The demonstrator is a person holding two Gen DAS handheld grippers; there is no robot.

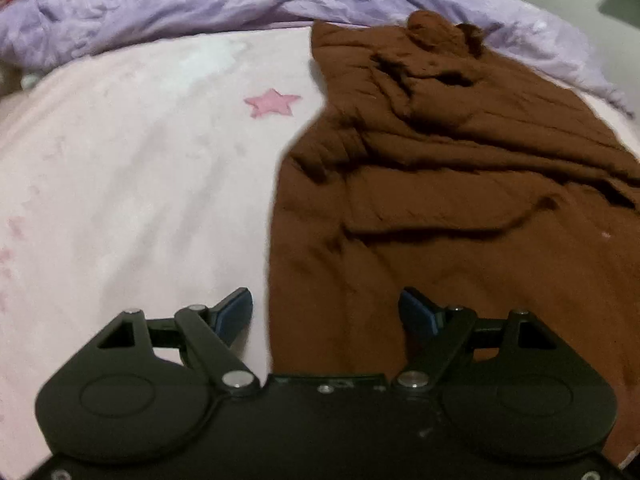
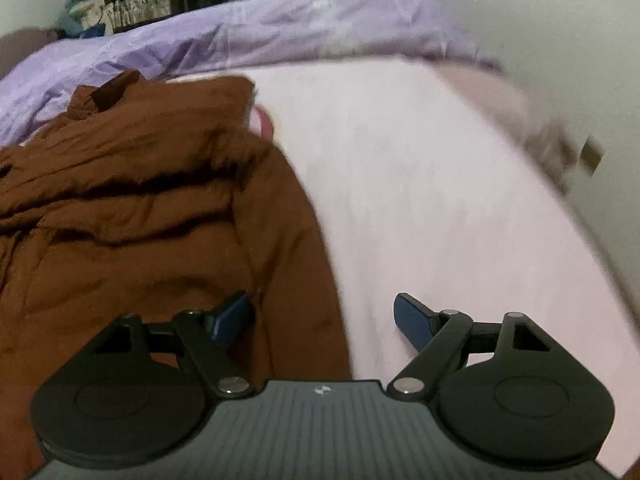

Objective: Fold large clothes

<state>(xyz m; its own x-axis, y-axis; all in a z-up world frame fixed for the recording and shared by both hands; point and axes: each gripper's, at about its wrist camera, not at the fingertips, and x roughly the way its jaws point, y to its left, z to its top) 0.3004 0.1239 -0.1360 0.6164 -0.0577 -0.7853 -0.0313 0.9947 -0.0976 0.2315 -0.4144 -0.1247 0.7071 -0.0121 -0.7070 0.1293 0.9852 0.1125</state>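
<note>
We see one rumpled brown quilted coat [image 1: 440,200] spread on the pale pink bedsheet [image 1: 140,180], one lilac duvet [image 1: 160,4] behind it. Our left gripper [image 1: 326,312] and right gripper [image 2: 323,318] both gape, holding nothing, above the coat's near edge.

Dim, warm indoor light in both views, soft and flat, with deep shadow pooling in the folds of the brown garment [image 1: 460,208] and a pale washed-out patch at upper centre-left of the bed sheet [image 1: 132,168]. Fisheye bending curves the purple duvet [image 1: 168,4] and frame edges. Motion blur smears the right wrist view's right side.
</note>
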